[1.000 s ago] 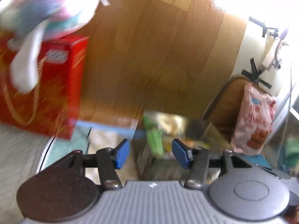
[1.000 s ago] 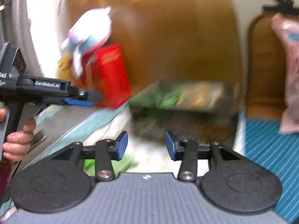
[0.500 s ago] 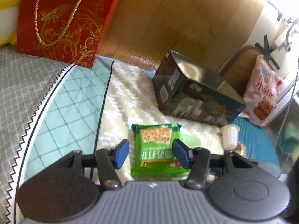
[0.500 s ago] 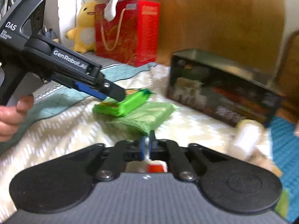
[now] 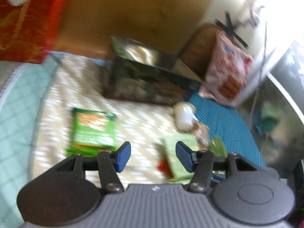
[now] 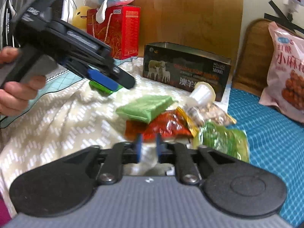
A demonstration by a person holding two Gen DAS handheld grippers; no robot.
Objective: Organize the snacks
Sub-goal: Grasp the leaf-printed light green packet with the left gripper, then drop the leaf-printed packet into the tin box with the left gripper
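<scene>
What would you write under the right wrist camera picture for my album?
Right gripper, fingers slightly apart, nears a snack pile on the blanket before a black tin; left gripper reaches in.

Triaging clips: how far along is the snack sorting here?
Early. Done: nothing clearly; the tin box shows no snack visibly placed from the right view. In hand: nothing; the left hand-held gripper is open and the right hand-held gripper is slightly open, both empty. Left: the pale green packet, red packet, nut bag and green cracker packet lie loose on the blanket.
</scene>
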